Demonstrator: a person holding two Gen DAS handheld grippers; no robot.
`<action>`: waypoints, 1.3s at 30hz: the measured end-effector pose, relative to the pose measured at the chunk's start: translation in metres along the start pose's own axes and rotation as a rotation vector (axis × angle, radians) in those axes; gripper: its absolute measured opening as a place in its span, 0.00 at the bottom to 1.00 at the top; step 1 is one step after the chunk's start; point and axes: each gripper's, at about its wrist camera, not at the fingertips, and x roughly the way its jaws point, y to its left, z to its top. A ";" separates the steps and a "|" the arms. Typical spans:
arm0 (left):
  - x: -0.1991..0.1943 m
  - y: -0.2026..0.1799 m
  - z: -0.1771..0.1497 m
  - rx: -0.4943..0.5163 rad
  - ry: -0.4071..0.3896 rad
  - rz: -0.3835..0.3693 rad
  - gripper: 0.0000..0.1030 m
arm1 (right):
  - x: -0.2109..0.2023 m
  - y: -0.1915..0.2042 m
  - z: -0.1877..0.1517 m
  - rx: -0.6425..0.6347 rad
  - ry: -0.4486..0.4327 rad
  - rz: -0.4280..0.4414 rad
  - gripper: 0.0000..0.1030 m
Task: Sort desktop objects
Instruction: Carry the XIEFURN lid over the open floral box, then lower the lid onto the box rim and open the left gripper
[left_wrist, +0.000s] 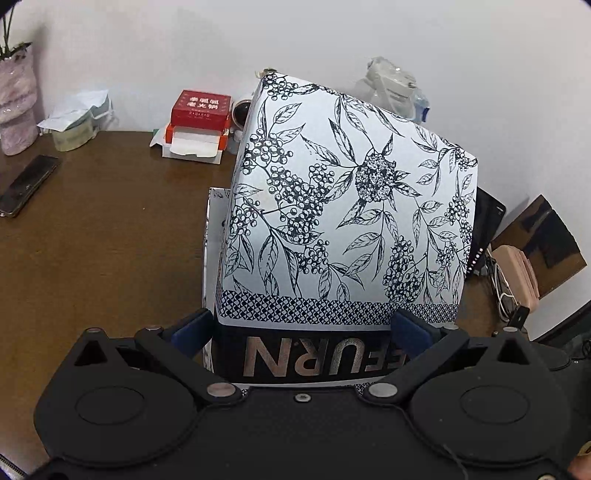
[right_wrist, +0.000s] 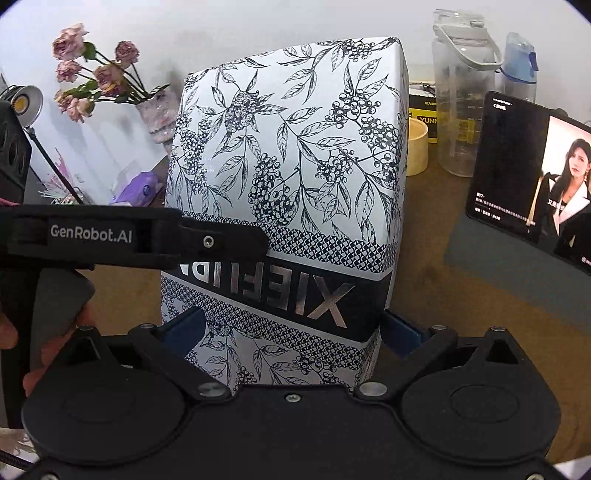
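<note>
In the left wrist view the floral box (left_wrist: 347, 199) fills the centre from 12 to 3 o'clock, blocking any forward path. Bare desk (left_wrist: 110, 236) lies open toward 9 o'clock, bounded by a phone (left_wrist: 27, 184) at the edge and a red carton (left_wrist: 199, 110) at 11. In the right wrist view a tablet (right_wrist: 532, 177) and a clear bottle (right_wrist: 461, 103) crowd 2 o'clock.

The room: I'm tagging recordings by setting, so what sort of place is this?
Probably a home desk against a white wall: a wooden desktop holding a phone, a tablet playing video, water bottles and a vase of dried roses.
</note>
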 end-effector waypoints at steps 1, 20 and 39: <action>0.005 0.002 0.004 -0.009 0.008 0.001 1.00 | 0.004 -0.003 0.004 0.006 0.007 0.001 0.99; 0.069 0.022 0.028 -0.013 0.124 0.045 0.99 | 0.065 -0.032 0.034 0.046 0.091 -0.005 0.99; 0.093 0.033 0.028 -0.031 0.182 0.053 1.00 | 0.083 -0.040 0.033 0.076 0.114 0.007 0.99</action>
